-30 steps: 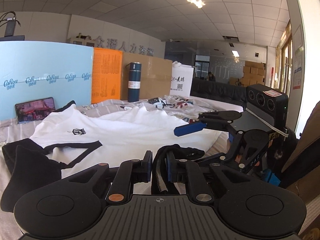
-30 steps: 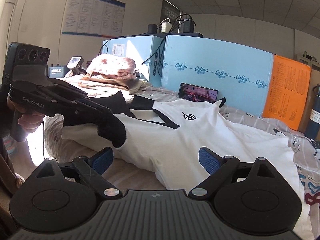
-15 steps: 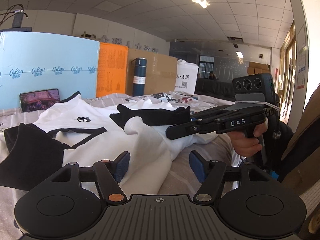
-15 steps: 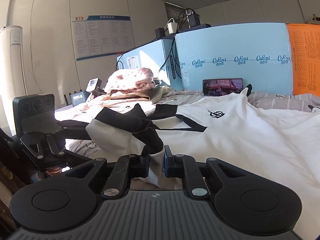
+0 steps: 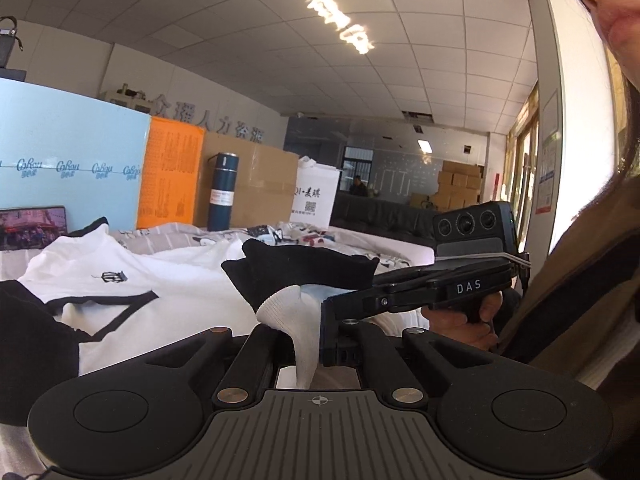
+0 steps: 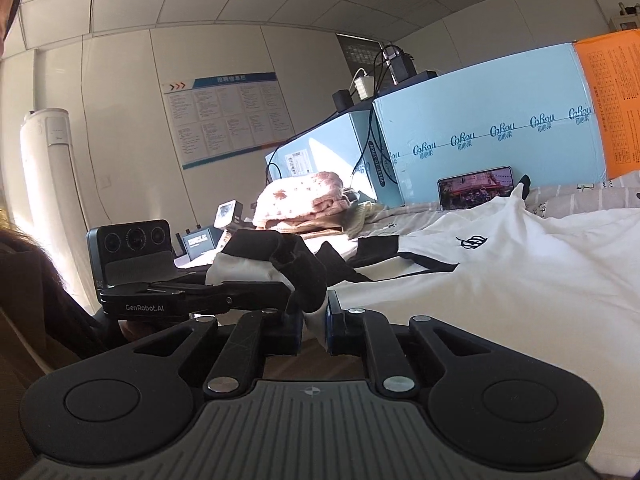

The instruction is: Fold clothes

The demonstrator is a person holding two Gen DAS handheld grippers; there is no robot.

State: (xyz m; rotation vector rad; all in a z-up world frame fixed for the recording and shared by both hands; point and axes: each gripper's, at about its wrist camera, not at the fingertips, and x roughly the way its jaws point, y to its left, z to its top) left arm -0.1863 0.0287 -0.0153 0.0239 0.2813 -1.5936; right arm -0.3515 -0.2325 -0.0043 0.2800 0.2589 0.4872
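A white shirt with black trim (image 5: 168,300) lies spread on the bed; it also shows in the right wrist view (image 6: 520,280). My left gripper (image 5: 300,344) is shut on a fold of the shirt's white cloth beside its black cuff (image 5: 304,268), lifted above the bed. My right gripper (image 6: 312,324) is shut on the same bunch of sleeve cloth (image 6: 304,276). The two grippers meet nose to nose at the near bed edge. The right gripper (image 5: 420,292) crosses the left wrist view, and the left gripper (image 6: 192,292) crosses the right wrist view.
A phone (image 6: 476,188) leans on blue foam boards (image 6: 500,128) at the back. A dark flask (image 5: 223,192), a cardboard box (image 5: 256,188) and a white bag (image 5: 316,200) stand behind the bed. Folded pink clothes (image 6: 304,204) lie at the left.
The left gripper, open half a second ago, has shut on the sleeve cloth. Both grippers have risen and come together, lifting the sleeve off the bed.
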